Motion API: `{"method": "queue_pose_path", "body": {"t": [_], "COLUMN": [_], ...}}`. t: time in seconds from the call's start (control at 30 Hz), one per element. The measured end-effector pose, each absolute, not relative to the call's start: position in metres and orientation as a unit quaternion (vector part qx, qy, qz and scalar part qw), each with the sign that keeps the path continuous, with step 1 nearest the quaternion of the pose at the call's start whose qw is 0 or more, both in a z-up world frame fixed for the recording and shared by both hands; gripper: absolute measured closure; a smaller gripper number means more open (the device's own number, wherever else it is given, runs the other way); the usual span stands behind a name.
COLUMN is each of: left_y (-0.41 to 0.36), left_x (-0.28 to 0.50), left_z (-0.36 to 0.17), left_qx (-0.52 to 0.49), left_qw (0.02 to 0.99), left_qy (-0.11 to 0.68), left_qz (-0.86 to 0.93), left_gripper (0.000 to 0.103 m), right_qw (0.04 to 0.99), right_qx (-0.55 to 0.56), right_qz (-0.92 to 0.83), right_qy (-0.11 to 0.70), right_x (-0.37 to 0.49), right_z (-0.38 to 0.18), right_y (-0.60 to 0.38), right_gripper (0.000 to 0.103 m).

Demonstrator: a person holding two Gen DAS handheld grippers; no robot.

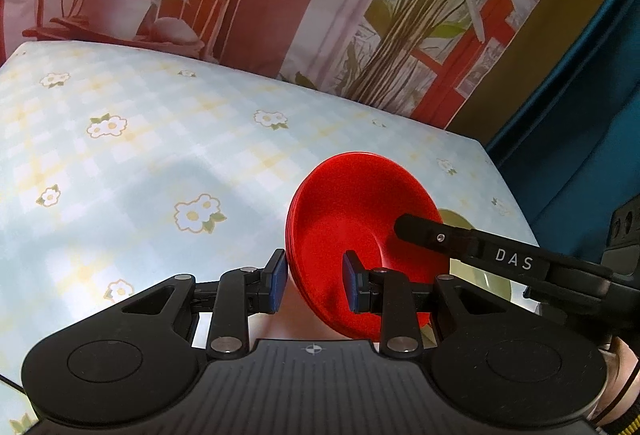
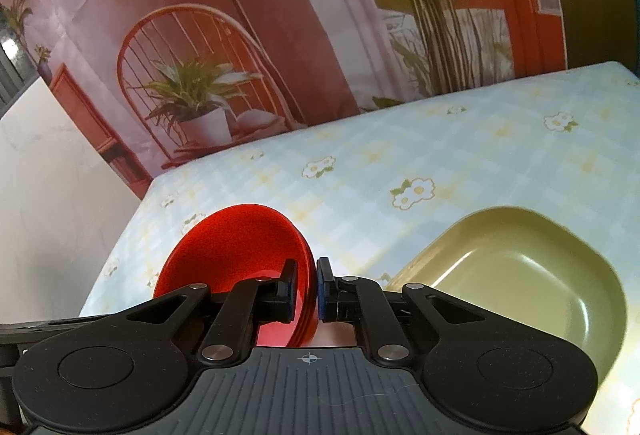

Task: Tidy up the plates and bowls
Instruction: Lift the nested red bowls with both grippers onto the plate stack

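Observation:
A stack of red bowls (image 1: 352, 203) hangs tilted above the table, its hollow turned toward me. My left gripper (image 1: 314, 279) is shut on the stack's left wall, one blue pad outside and one inside the hollow. My right gripper (image 2: 306, 291) is shut on the opposite wall of the red bowls (image 2: 232, 247). In the left wrist view one of the right gripper's fingers (image 1: 440, 237) reaches in across the far rim. An olive green plate (image 2: 520, 275) lies flat on the table to the right; only a sliver of it (image 1: 484, 281) shows in the left wrist view.
The table wears a pale blue checked cloth with flowers (image 1: 160, 155) and ends at a printed backdrop of plants and a chair (image 2: 200, 95). A dark blue surface (image 1: 580, 115) stands past its right edge, a pale wall (image 2: 48, 175) past its left.

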State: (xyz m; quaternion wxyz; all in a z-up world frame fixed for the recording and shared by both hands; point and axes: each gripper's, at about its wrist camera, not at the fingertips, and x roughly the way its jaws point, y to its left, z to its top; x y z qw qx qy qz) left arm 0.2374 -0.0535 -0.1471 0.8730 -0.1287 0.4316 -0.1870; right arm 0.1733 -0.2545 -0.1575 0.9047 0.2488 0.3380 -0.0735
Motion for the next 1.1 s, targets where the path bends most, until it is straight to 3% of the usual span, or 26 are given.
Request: {"method": "queue_pose_path", "body": {"t": [0.6,1.1], "left_y": [-0.066,-0.138], "left_x": [0.242,0.255], "left_z": [-0.140,-0.141], "left_qx": [-0.106,-0.072], "left_qw": [0.874,0.849], "left_qy": [0.431,0.445], "left_qz": [-0.200,-0.277], "left_gripper": [0.073,0.073], "right_qw": [0.909,0.909], "right_qx": [0.254,0.261], "right_qz": [-0.077,-0.150], "right_qy": [0.321,0.289], "right_x": [0.159,0.106], "right_z": [-0.148,-0.134], "right_y": [-0.262,-0.318], "right_gripper": [0.094,0.094]}}
